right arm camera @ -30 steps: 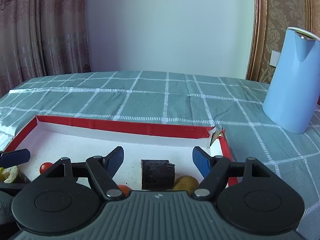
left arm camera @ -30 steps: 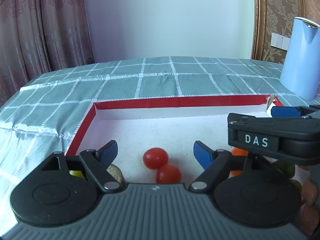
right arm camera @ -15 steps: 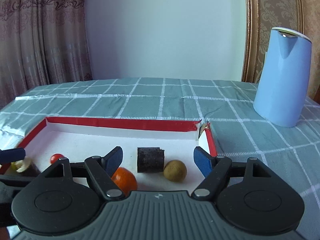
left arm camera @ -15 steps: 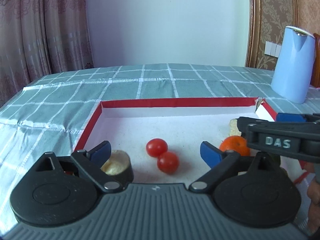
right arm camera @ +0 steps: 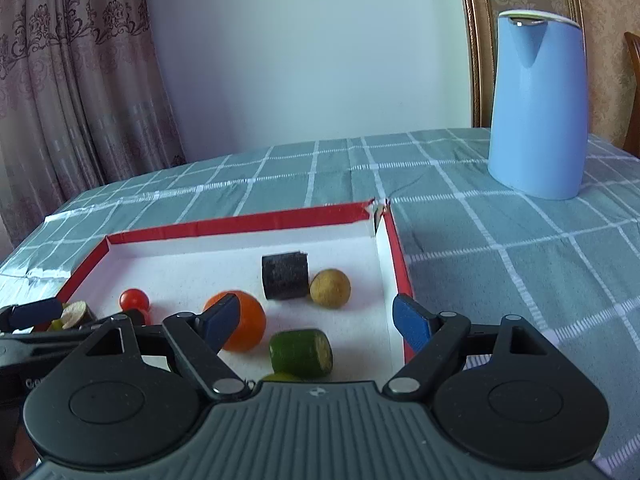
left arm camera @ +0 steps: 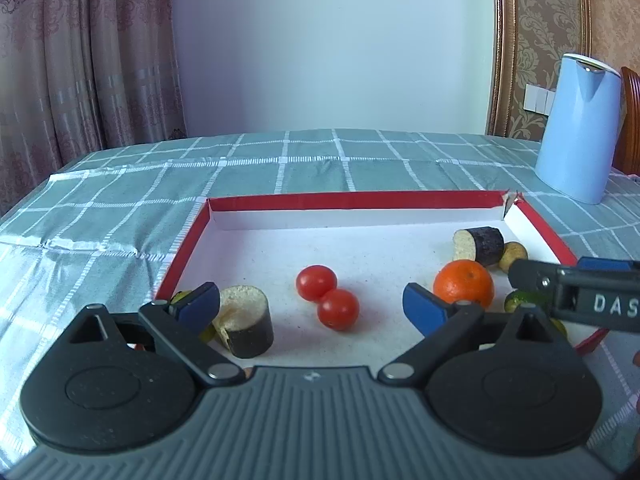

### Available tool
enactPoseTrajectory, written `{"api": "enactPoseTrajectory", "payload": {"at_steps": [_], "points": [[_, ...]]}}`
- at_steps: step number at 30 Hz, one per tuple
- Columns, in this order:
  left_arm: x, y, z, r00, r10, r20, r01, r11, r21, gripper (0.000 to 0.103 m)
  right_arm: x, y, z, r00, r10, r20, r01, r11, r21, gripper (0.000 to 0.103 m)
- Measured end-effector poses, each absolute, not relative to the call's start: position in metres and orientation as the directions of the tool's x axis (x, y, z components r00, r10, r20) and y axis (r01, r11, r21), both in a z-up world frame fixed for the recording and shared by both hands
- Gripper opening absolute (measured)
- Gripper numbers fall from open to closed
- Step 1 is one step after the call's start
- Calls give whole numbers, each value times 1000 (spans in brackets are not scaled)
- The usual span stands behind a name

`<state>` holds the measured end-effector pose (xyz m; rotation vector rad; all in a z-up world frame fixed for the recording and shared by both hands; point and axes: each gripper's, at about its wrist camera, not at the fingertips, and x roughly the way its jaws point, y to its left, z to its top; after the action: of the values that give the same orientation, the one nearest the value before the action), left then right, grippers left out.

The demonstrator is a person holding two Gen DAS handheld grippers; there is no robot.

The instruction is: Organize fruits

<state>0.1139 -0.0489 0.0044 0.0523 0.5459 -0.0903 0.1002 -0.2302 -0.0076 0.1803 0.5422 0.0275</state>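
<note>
- The left gripper [left arm camera: 311, 306] has its jaws spread wide and grasping nothing; two cherry tomatoes [left arm camera: 327, 297] sit touching each other on the tray floor in the gap ahead
- The right gripper [right arm camera: 316, 326] is likewise released and empty, with a green cut piece [right arm camera: 301, 353] lying on its side just ahead of the gap and an orange [right arm camera: 240, 326] partly behind its left fingertip
- Compared with a second ago, both cameras have pulled back and up: the fruits then sat close under the jaws and partly hidden, and now nearly the whole tray shows, so both tools seem to be backing away from the fruit rather than closing on one
- Judged from that, no piece is in hand at this moment and the sorting looks to be between picks, or close to its end; which one cannot be told
- The red-rimmed tray [left arm camera: 344, 201] rests on the checked cloth of the counter and holds everything: a dark-skinned cut piece [left arm camera: 245, 322] near the left side, the tomatoes in the middle, the orange to the right, and a second dark cut piece [right arm camera: 285, 275] touching a small brown round fruit [right arm camera: 330, 288] toward the far right corner
- A yellowish-green fruit is half hidden behind the left fingertip
- A blue jug [right arm camera: 538, 106] stands on the counter well apart from the tray, beyond its right side
</note>
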Motion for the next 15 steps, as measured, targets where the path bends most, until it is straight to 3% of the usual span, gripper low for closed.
{"api": "enactPoseTrajectory", "payload": {"at_steps": [10,15], "points": [[60,-30,10,882,-91,-462,96,995,-14,100,45,-226,-5,907,86,-413,-21,987,158,84],[44,-28,6,884,-88,-460,97,995,-3,100,32,-218,-10,907,97,-409,-48,991,129,85]]}}
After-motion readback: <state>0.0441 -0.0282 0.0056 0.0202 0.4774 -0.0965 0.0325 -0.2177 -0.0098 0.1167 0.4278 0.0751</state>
